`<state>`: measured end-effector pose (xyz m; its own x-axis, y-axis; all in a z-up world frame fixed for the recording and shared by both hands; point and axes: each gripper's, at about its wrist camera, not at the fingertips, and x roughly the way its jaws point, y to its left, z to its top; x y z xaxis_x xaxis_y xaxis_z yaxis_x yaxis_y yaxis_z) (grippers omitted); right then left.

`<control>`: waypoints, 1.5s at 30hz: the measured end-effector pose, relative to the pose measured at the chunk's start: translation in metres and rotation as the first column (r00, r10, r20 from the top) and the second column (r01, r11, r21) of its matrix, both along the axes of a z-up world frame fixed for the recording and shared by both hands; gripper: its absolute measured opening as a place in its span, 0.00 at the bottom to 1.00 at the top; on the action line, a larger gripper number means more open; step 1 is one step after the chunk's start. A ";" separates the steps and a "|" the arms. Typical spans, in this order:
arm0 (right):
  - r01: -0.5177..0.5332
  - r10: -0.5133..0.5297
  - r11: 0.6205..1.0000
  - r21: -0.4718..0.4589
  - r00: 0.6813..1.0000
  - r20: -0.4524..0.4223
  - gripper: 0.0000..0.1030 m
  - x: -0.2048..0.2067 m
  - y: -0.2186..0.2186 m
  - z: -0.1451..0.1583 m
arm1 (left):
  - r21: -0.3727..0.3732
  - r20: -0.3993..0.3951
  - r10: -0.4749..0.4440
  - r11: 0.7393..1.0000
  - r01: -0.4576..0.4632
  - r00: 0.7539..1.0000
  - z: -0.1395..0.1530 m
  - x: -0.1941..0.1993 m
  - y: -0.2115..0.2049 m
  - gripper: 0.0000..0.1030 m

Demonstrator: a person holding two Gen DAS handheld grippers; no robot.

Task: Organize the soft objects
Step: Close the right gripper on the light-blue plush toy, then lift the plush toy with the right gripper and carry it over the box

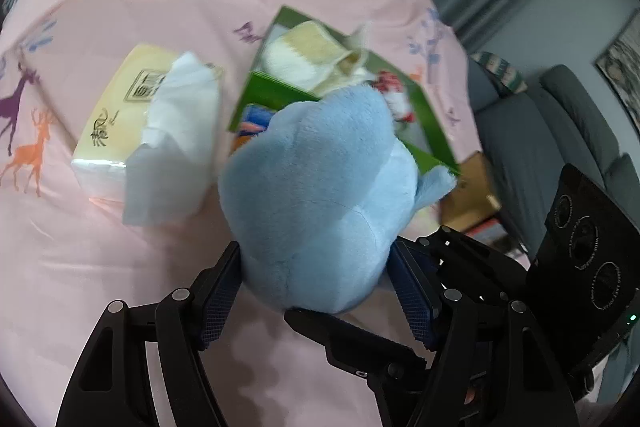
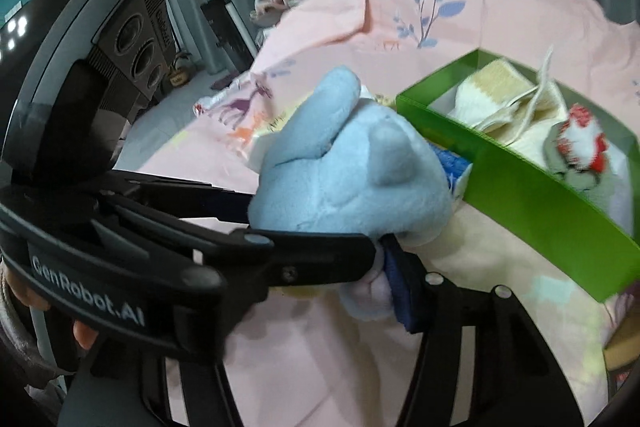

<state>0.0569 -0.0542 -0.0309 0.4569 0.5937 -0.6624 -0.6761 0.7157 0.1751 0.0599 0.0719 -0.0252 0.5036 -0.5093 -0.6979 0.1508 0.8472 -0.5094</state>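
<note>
While my left gripper (image 1: 316, 291) presses its blue pads into the base of the blue plush toy (image 1: 316, 183), partly closed on it, the tissue pack (image 1: 136, 123) lies to the left on the pink bedsheet (image 1: 100, 267) and the green box (image 1: 424, 115) stands just behind. Being light, soft and squashy, the toy should deform rather than slip, so I judge its broad body the best hold. My right gripper (image 2: 380, 267) appears to pinch its lower edge beside that box.
</note>
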 end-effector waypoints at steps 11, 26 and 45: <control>0.090 -0.091 0.996 0.028 0.995 0.036 0.55 -0.043 -0.056 0.028 | 0.086 0.060 -0.134 0.988 0.129 0.989 0.034 -0.029 -0.063 0.71; 0.169 -0.181 0.983 0.072 0.961 0.208 0.55 -0.050 -0.105 0.081 | 0.152 0.192 -0.180 0.977 0.151 0.965 0.093 -0.024 -0.110 0.71; 0.196 -0.224 0.974 0.116 0.919 0.324 0.55 0.021 -0.128 0.141 | 0.210 0.262 -0.217 0.964 0.164 0.940 0.164 0.055 -0.137 0.71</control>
<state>0.0777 -0.1819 0.1098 0.7624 0.5046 -0.4051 -0.5411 0.8405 0.0285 0.1153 -0.0647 0.1384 0.5978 -0.4922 -0.6327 0.4328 0.8625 -0.2622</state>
